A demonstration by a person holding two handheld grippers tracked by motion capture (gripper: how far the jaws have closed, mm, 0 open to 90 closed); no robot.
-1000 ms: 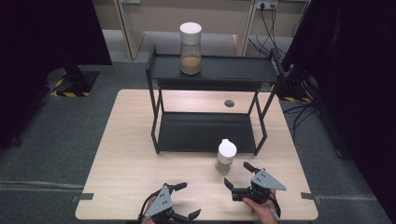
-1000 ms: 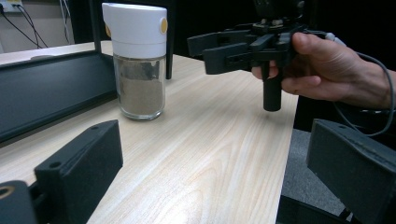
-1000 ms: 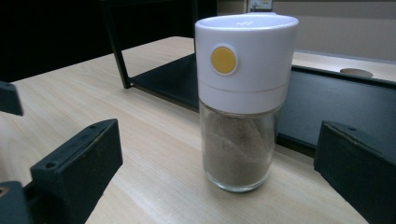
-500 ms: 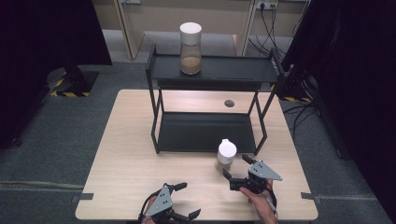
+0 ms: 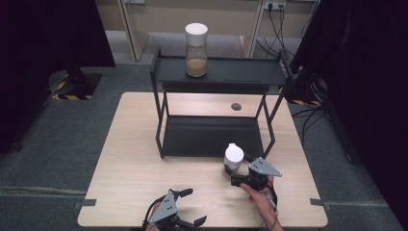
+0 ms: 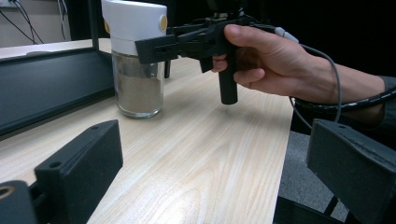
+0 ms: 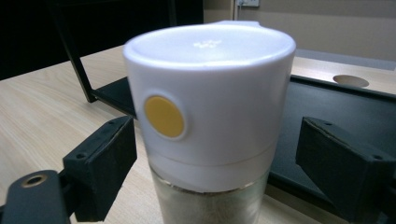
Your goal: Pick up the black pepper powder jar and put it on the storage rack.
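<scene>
A small jar (image 5: 234, 158) with a white lid is seen standing upright on the tabletop (image 5: 130, 159), just in front of the black rack (image 5: 211, 137), at about four o'clock from the tabletop's middle in the high view. It is glass below the lid and partly filled with a brownish powder; a yellow dot is borne on the lid's side.

The right tool (image 5: 236, 180) is held level at five o'clock from the jar, with the jaws set to either side of the lid. In the right gripper view the jar (image 7: 210, 116) is framed between the two black jaws, and a gap is left at each side, so the pads are not yet pressed on it (the jaws have just been closing). In the left gripper view the right tool (image 6: 154, 46) is seen reaching the jar (image 6: 137, 60) at lid height, gripped by a hand (image 6: 266, 60).

The left tool (image 5: 190, 207) is kept low at the tabletop's near edge, at about six o'clock, with its jaws spread wide and nothing between them.

A larger jar (image 5: 196, 50) is set on the rack's top shelf, at twelve o'clock.
</scene>
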